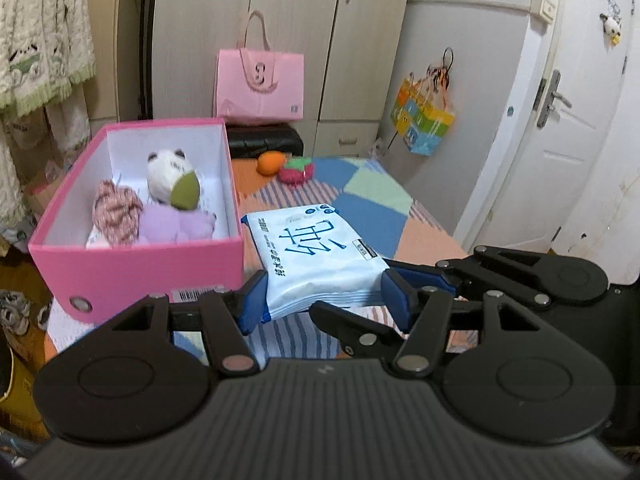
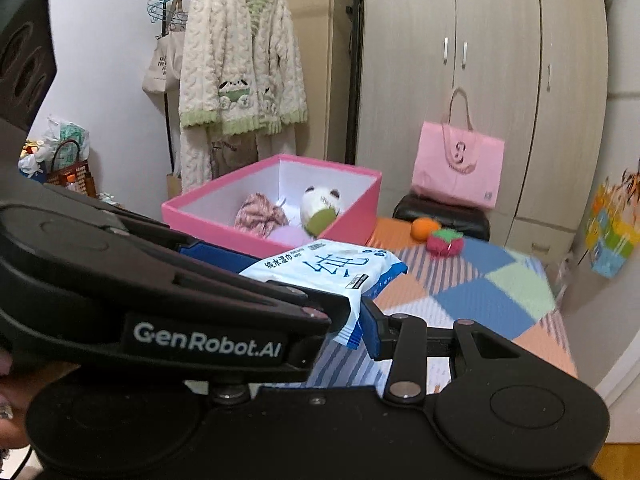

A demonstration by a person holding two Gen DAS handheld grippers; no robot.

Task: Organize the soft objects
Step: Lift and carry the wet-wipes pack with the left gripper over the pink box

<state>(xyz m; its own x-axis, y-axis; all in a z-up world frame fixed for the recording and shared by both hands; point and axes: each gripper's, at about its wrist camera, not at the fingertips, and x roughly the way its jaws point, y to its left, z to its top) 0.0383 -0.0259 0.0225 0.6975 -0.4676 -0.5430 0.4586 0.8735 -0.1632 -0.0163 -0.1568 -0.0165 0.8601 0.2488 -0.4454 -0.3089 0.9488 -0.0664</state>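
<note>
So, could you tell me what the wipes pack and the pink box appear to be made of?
The wipes pack looks like glossy plastic film: it shows sheen and crinkles. The pink box is probably matte cardboard, with stiff flat walls and white inside.

We note the wet-wipe pack [image 1: 320, 256], centre frame: glossy, crinkled plastic film. Pink box [image 1: 136, 268] at left: smooth matt card, white inside. Patchwork cover [image 1: 372, 204] beneath looks like woven cloth. Gripper arms matt black plastic; fingers [image 1: 252, 304] carry smooth blue pads.
</note>
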